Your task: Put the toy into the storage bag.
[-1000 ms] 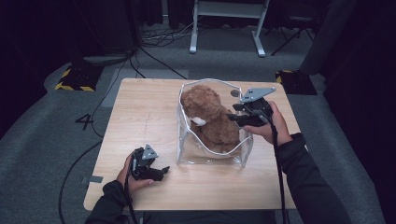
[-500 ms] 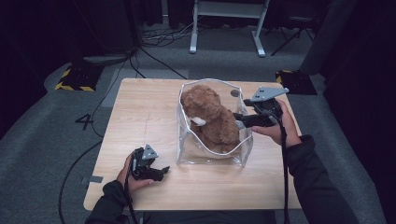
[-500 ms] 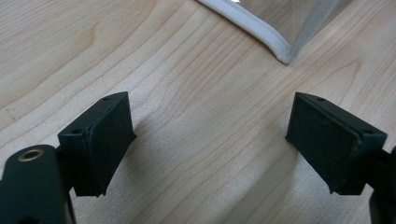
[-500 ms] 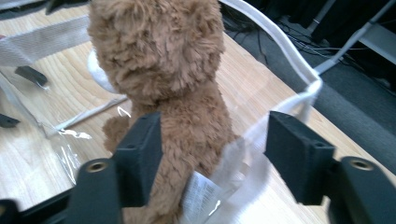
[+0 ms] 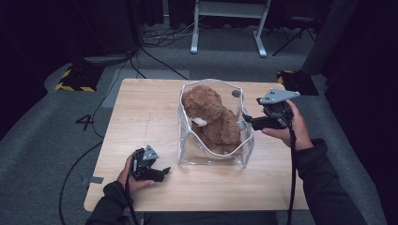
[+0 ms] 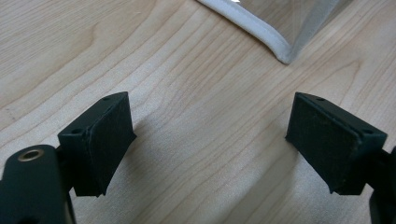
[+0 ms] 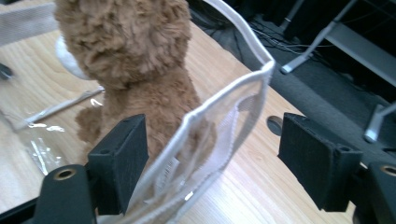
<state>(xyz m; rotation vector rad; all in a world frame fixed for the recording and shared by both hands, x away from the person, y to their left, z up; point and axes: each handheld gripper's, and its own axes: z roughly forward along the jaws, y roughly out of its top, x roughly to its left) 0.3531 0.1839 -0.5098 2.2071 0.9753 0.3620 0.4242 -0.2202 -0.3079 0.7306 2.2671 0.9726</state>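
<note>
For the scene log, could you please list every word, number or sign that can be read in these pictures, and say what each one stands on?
"4": a dark figure on the grey floor left of the table, in the high view.
Yellow and black hazard stripes, with no words, on the floor mat behind the table's left corner.
A small tag inside the clear bag, near the teddy bear, in the right gripper view: too blurred to read.

Looks like a lab or recording studio: lone wooden table (image 5: 141,122) on grey carpet (image 5: 42,140), dark curtained surround, cables (image 5: 155,40) trailing over the floor, hazard-striped black block (image 5: 72,79), metal stand legs (image 5: 225,28) at the back, a "4" marked on the carpet (image 5: 86,122).
</note>
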